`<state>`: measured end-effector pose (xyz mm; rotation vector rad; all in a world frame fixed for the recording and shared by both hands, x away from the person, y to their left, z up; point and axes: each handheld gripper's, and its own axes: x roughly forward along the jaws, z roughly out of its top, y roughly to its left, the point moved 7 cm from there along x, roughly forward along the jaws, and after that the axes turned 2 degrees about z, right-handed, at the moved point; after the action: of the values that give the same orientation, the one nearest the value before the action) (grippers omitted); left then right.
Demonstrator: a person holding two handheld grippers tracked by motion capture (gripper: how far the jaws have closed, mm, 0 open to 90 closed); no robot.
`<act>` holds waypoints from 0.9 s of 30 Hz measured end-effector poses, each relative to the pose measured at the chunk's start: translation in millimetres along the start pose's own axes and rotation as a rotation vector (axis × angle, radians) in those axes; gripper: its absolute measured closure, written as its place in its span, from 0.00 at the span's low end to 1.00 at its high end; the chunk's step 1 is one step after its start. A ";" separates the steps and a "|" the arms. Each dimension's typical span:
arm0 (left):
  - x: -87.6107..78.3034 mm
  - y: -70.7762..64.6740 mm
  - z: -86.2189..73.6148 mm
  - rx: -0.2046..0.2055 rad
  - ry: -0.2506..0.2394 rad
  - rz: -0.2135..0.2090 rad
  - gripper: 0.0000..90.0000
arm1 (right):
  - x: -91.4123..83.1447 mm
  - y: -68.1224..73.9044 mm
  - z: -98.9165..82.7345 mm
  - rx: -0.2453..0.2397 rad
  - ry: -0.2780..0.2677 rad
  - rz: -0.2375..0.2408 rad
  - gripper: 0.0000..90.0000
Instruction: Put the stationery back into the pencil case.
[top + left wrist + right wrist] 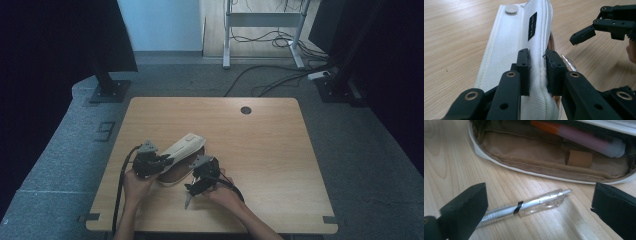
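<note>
Wooden table (270, 150) on grey carpet (360, 145); cables (270, 80) beyond.

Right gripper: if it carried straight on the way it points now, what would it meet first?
Probably the silver pen, lying on the table between the open jaws of the right gripper. The open pencil case lies just beyond; depth is hard to judge.

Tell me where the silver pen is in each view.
High view: the silver pen lies below the right gripper, near the table's front.
Left gripper view: its tip peeks out right of the white pencil case.
Right gripper view: centre.
Shared landmark: the pencil case.
</note>
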<state>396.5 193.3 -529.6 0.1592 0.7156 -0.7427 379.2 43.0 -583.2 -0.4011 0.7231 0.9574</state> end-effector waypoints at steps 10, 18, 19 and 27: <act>1.2 -1.3 -0.2 0.003 0.005 0.000 0.83 | 9.3 7.8 -9.0 -0.022 0.047 -0.017 0.00; 1.8 -1.8 -0.3 0.005 0.006 0.001 0.83 | 4.6 8.3 -13.0 -0.015 0.051 -0.026 0.01; 1.9 -1.8 -0.3 0.006 0.007 0.001 0.83 | 4.3 8.4 -13.1 -0.018 0.050 -0.025 0.01; 2.2 -1.6 -0.4 0.005 0.007 -0.001 0.83 | 1.6 4.5 -18.0 -0.019 0.063 0.001 0.05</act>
<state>396.3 191.0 -531.1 0.1663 0.7203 -0.7459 369.1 35.4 -597.0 -0.4493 0.7714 0.9564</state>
